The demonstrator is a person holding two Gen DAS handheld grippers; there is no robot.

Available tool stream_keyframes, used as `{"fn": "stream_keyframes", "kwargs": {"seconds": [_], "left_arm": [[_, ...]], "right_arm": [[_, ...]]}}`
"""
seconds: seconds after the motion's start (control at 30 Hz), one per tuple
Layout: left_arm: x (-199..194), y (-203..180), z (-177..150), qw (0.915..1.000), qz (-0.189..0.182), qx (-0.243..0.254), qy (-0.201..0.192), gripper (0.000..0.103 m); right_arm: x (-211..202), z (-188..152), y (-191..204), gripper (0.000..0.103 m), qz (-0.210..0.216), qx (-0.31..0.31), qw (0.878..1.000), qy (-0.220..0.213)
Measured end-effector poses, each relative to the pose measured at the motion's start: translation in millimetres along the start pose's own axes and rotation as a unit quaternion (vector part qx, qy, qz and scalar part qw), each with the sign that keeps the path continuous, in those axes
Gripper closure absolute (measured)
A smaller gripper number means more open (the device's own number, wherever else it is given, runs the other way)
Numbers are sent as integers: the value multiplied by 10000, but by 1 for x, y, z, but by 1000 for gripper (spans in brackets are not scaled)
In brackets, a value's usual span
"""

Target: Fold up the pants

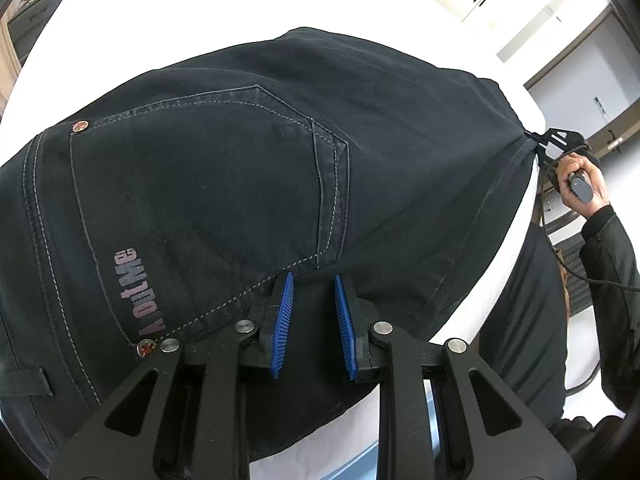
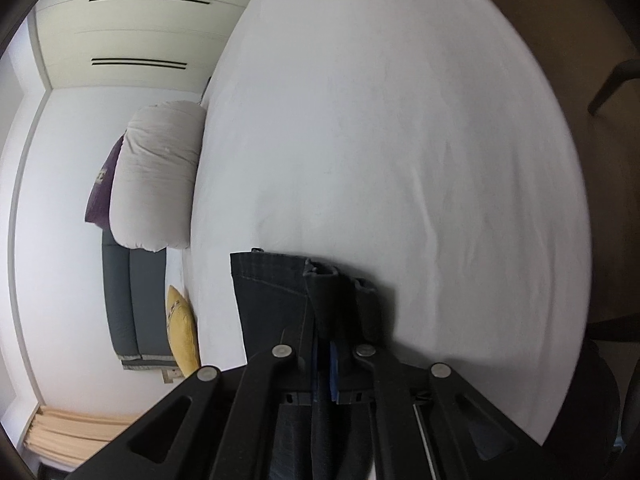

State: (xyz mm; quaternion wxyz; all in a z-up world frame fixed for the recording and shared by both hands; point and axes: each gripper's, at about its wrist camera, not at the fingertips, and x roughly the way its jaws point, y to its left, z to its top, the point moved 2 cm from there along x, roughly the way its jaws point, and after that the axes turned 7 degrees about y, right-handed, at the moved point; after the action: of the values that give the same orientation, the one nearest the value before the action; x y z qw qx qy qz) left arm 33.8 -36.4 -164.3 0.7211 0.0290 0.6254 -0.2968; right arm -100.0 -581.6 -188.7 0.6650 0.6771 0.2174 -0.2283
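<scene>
Dark denim pants lie spread on the white bed, back pocket and printed logo up. My left gripper hovers over the seat near the pocket's lower corner, blue pads apart, holding nothing. My right gripper shows at the far right of the left wrist view, pinching the leg end. In the right wrist view my right gripper is shut on the bunched hem of the pants above the white sheet.
A white pillow and a purple cloth lie past the bed's left edge, with a grey sofa and a yellow cushion. Wardrobe doors stand behind. The person's dark-sleeved arm is at right.
</scene>
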Motion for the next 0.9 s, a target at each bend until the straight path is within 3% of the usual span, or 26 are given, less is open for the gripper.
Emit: {"fn": "stream_keyframes", "kwargs": {"seconds": [0.37, 0.47, 0.5, 0.57, 0.6, 0.63, 0.67, 0.77, 0.9], "left_arm": [[-4, -6, -4, 9999, 100, 59, -69, 82], [-5, -3, -6, 9999, 18, 3, -123, 82], [-4, -2, -7, 9999, 12, -5, -140, 82], [-4, -2, -9, 9998, -6, -24, -188, 82], [-4, -2, -9, 9998, -13, -33, -210, 82], [-5, 1, -11, 9997, -29, -46, -235, 82], [-6, 4, -14, 9996, -52, -69, -264, 82], [-7, 9, -18, 9993, -108, -126, -335, 82], [-9, 14, -24, 9990, -143, -170, -391, 82]], "right_arm": [[-3, -1, 1, 99, -419, -275, 9987, 30], [-6, 2, -2, 98, -276, -257, 9991, 184], [-10, 4, -3, 93, -160, -245, 9992, 264], [-28, 4, -1, 73, -218, -324, 9992, 36], [-44, 1, 5, 54, -336, -493, 9980, -185], [-57, -5, 12, 47, -479, -676, 9960, -323], [-68, -14, 21, 47, -557, -949, 9931, -394], [-83, -58, 46, 47, -317, -1705, 9847, 158], [-70, -152, 57, 47, 207, -2159, 9639, 1543]]}}
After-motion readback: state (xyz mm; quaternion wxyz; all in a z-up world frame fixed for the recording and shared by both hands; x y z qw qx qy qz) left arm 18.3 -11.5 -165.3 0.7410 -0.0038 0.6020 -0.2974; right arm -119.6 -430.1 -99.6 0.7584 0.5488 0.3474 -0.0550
